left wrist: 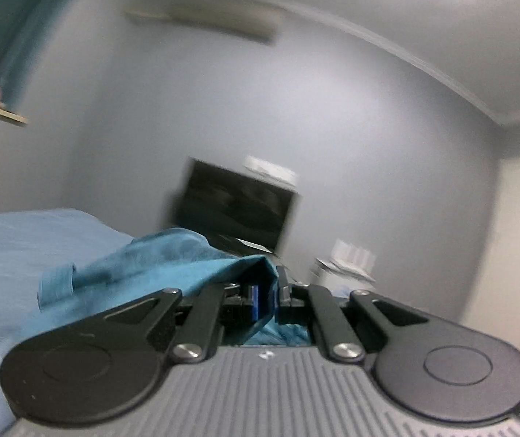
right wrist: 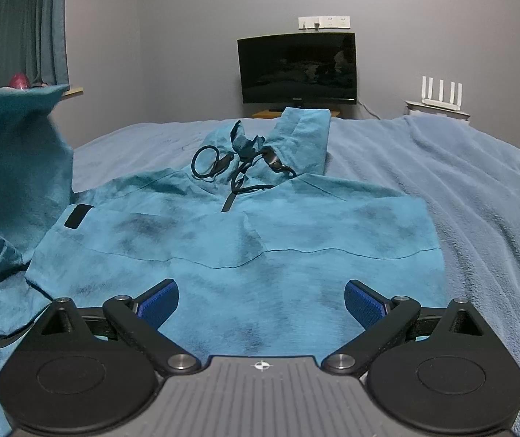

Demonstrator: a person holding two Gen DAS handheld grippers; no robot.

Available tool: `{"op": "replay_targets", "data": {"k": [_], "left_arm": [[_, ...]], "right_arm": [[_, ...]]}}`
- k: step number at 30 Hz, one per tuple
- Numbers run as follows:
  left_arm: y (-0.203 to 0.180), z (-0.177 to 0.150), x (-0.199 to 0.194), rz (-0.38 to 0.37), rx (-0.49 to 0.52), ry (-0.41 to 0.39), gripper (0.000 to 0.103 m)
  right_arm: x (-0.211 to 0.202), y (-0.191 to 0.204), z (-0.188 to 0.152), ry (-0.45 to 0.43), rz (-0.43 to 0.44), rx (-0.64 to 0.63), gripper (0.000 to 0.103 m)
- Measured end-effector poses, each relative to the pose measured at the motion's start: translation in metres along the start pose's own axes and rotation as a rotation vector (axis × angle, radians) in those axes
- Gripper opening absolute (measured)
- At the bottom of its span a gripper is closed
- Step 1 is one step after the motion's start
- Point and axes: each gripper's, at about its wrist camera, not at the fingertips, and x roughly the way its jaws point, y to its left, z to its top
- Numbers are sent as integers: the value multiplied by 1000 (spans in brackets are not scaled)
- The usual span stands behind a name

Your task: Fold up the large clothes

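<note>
A large teal hooded jacket (right wrist: 245,240) lies flat on the bed, hood and black drawcords (right wrist: 238,167) at the far end. My right gripper (right wrist: 261,304) is open and empty, low over the jacket's near hem. My left gripper (left wrist: 272,295) is shut on a fold of the jacket's teal fabric (left wrist: 172,262) and holds it lifted above the bed. That raised part shows at the left of the right wrist view (right wrist: 15,167), hanging up from the jacket's left side. The left wrist view is blurred.
The bed is covered by a light blue blanket (right wrist: 460,189). A dark monitor (right wrist: 296,69) stands beyond the bed's far end, a white router (right wrist: 440,98) to its right. Curtains and a window ledge (right wrist: 15,36) are at the left.
</note>
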Motion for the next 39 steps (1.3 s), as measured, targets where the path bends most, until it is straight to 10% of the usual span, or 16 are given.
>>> {"op": "replay_targets", "data": {"k": [17, 22, 25, 31, 39], "left_arm": [[-72, -115, 96, -199, 52, 463, 4], [-63, -123, 97, -256, -53, 622, 65], [-62, -114, 75, -250, -22, 612, 71], [-41, -67, 20, -141, -19, 482, 77], [31, -60, -7, 216, -172, 468, 77]], "right_arm": [[11, -4, -5, 46, -40, 0, 99], [14, -5, -10, 71, -58, 1, 98], [10, 0, -11, 60, -67, -28, 98], [-18, 24, -4, -31, -86, -158, 98], [-63, 95, 33, -156, 8, -272, 97]]}}
